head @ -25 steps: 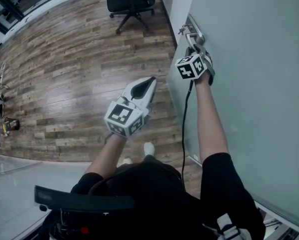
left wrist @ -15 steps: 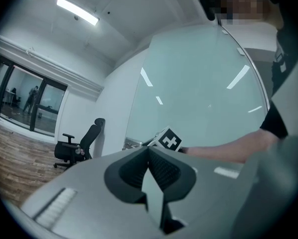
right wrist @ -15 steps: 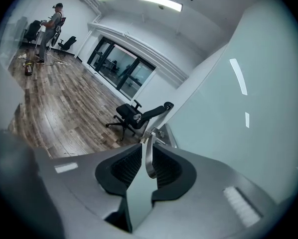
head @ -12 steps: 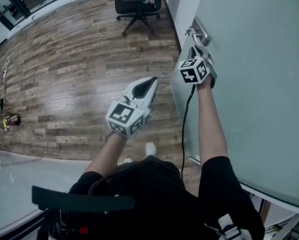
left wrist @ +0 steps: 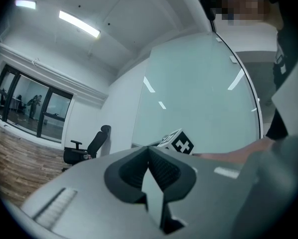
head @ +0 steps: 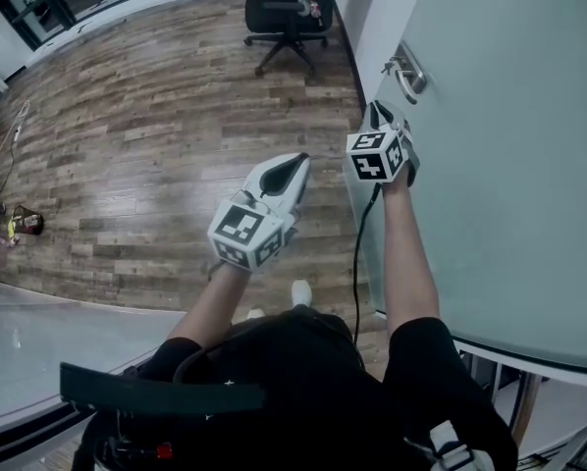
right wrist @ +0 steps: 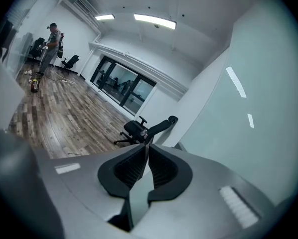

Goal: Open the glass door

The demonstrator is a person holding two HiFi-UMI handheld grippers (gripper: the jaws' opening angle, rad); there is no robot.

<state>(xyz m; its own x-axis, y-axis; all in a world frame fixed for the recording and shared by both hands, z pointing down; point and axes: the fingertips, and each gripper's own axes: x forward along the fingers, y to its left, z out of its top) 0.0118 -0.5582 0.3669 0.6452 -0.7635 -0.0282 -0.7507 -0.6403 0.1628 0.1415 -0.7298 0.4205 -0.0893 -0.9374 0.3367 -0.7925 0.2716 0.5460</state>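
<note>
The glass door [head: 500,165] is a frosted, pale green-grey panel that fills the right side of the head view. It stands just to the right of the person's outstretched right arm. A silver metal lever handle [head: 408,72] sits near its left edge, towards the top of that view. Ceiling lights show as faint white streaks on the glass in both gripper views.

The only markings are bold black-and-white square patterns on the cube of each gripper. They carry no words.

The right gripper [head: 377,114] points at the door just below the handle and is clear of it. Its jaws have just been closing and now meet at the tips, with nothing between them. A black cable [head: 357,253] hangs down from it along the forearm.

The left gripper [head: 295,161] is held out over the wooden floor [head: 156,145], to the left of the door and apart from it. Its jaws are pressed together and hold nothing.

Beyond both grippers, a black office chair [head: 289,13] stands on the floor near the white wall beside the door
</note>
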